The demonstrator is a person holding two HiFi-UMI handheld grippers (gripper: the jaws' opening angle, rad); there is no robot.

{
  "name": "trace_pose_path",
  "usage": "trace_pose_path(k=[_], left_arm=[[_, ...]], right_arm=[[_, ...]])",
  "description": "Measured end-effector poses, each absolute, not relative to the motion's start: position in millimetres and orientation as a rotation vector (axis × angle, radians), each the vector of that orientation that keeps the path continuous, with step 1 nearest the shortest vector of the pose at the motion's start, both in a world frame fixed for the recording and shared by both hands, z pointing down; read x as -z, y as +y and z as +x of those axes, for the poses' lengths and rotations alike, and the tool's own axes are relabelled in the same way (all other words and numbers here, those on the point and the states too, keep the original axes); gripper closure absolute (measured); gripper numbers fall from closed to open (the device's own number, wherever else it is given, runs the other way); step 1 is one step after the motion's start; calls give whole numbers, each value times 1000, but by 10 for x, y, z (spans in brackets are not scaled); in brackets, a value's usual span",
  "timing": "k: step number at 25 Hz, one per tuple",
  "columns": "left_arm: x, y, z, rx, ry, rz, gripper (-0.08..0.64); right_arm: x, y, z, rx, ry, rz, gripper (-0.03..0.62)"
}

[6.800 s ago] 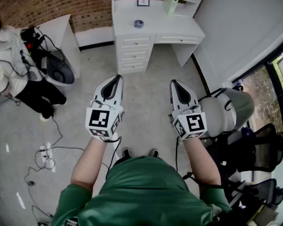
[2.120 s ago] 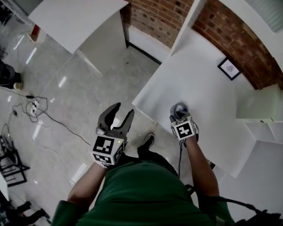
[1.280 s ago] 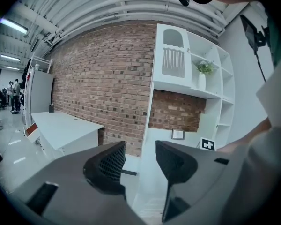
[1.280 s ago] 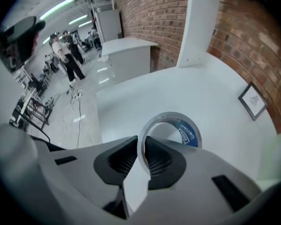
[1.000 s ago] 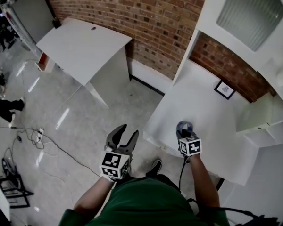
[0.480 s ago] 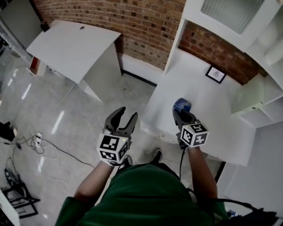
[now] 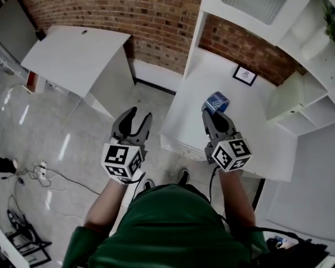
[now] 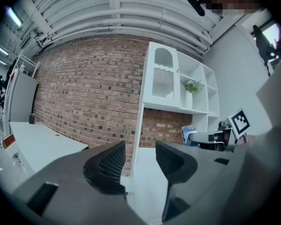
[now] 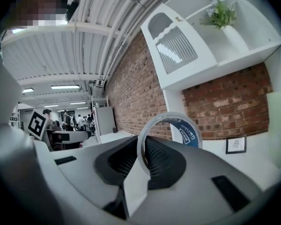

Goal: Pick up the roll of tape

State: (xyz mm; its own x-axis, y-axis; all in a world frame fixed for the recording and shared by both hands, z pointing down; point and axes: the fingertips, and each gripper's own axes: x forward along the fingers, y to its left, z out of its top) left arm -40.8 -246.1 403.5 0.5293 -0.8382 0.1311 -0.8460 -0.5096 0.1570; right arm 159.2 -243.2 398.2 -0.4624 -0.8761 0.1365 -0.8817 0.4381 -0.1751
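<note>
The roll of tape (image 7: 216,101), clear with a blue printed core, hangs in the air above the white desk (image 7: 240,138). My right gripper (image 7: 215,111) is shut on it, and both pads clamp the ring's wall. In the right gripper view the tape (image 9: 191,134) stands upright between the jaws of the right gripper (image 9: 143,159), which points about level. My left gripper (image 7: 138,116) is open and empty, left of the desk's edge over the floor. The left gripper view shows the left gripper (image 8: 139,161) with a clear gap, and the tape (image 8: 188,131) at the right.
A small framed picture (image 7: 245,75) leans against the brick wall (image 7: 128,7) at the desk's back. White shelves (image 7: 315,43) with a plant rise on the right. A second white table (image 7: 72,52) stands at the left. Cables and a power strip (image 7: 42,172) lie on the floor.
My right gripper has lifted the tape off the desk and tipped up toward level. The left gripper has risen a little and stays open.
</note>
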Motion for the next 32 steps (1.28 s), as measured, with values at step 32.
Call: trace_pose_path(k=[32], left_arm=[[-3782,-2351,-230,54,-1408,2588,350]], right_arm=[[-3410,-2073,1313,78,-2709,1576,529]])
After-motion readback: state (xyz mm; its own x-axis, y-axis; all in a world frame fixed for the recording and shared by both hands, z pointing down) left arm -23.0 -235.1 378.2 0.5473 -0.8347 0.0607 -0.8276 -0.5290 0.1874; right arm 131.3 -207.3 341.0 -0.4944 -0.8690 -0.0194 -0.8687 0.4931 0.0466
